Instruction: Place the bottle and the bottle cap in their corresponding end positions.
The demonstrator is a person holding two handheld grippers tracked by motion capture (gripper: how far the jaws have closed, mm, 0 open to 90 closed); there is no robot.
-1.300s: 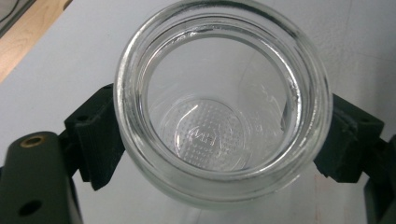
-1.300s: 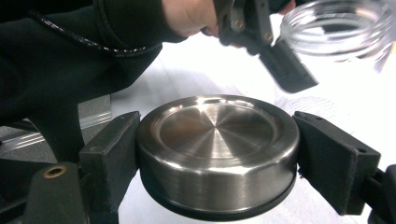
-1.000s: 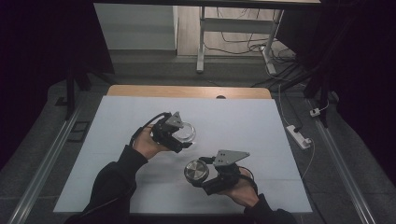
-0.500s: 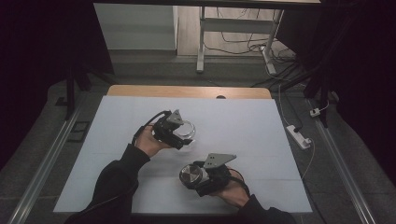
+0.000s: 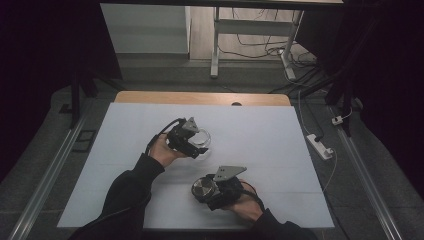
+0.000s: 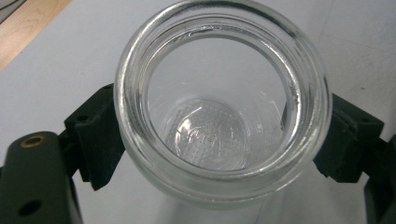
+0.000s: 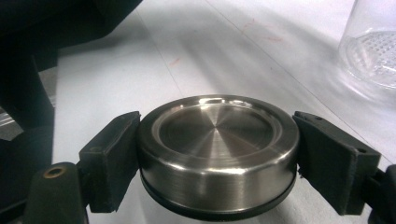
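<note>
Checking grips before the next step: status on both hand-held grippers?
Left hand-held gripper shut on glass jar, mouth open. Right hand-held gripper shut on steel lid. Lid off jar, apart. Nothing between them.

Glass jar's (image 6: 219, 107) lower wall — cut off by the bottom edge.

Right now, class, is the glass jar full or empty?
Empty: the glass jar is see-through down to its bare base; its lid is off.

desk (image 5: 125, 200): white top, wooden strip along far edge | power strip (image 5: 320, 146): white, on floor right of desk | cables (image 5: 260, 45): loose on floor beyond desk | metal frame leg (image 5: 216, 40): upright behind desk
</note>
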